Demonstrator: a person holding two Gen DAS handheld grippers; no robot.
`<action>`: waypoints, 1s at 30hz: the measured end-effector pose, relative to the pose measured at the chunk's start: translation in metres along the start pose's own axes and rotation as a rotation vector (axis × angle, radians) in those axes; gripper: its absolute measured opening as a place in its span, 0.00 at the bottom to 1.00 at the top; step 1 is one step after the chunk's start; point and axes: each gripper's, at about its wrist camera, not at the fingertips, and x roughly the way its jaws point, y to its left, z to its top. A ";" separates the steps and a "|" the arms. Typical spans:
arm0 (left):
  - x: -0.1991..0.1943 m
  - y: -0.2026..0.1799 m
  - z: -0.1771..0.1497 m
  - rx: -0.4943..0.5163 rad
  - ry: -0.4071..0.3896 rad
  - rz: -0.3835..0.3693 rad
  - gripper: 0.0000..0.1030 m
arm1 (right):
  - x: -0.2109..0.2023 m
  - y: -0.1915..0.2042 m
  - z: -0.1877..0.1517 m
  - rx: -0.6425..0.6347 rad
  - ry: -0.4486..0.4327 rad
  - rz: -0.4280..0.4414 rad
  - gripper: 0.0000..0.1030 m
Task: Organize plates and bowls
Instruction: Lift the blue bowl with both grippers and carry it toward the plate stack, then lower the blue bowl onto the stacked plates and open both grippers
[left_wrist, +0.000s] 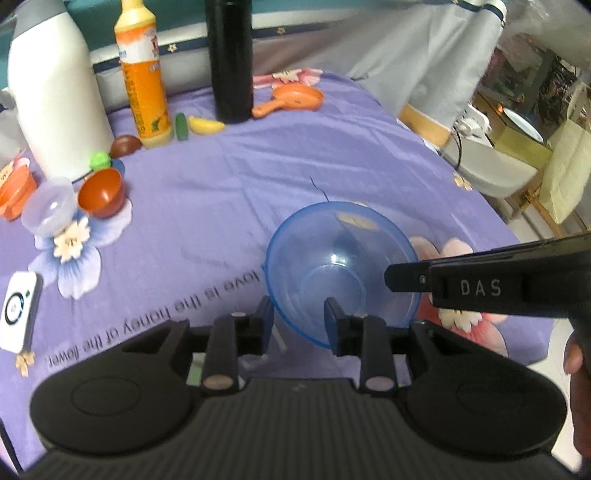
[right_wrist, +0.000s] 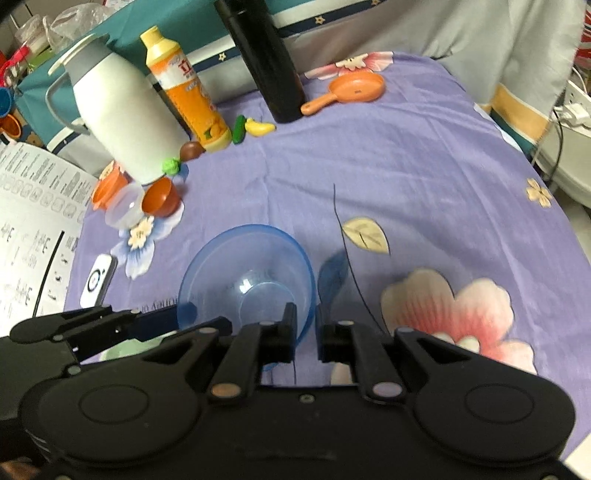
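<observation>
A purple floral tablecloth (right_wrist: 424, 155) covers the table, with cluttered room beyond its right edge. Nearest, one translucent blue bowl (left_wrist: 341, 266) is tilted up between two grippers: the left gripper (left_wrist: 297, 317) straddles its near rim with jaws partly apart, and the right gripper (right_wrist: 306, 334) has its rim between narrowly parted fingers, though whether either truly pinches it is unclear. Open cloth lies ahead and right. Farther left sit one clear cup (left_wrist: 50, 208), one brown-orange bowl (left_wrist: 101, 192) and one orange container (left_wrist: 16, 190). At the back stand a white jug (right_wrist: 125, 110), an orange detergent bottle (right_wrist: 184, 92), a black flask (right_wrist: 269, 62) and a toy pan (right_wrist: 351, 90).
</observation>
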 end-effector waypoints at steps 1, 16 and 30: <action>0.000 -0.002 -0.004 -0.001 0.007 -0.002 0.27 | -0.001 -0.001 -0.004 0.000 0.003 -0.002 0.10; 0.009 -0.019 -0.023 0.011 0.034 -0.022 0.27 | -0.006 -0.019 -0.033 0.035 0.053 -0.027 0.10; 0.026 -0.022 -0.029 0.021 0.061 -0.027 0.27 | 0.005 -0.023 -0.033 0.038 0.075 -0.051 0.12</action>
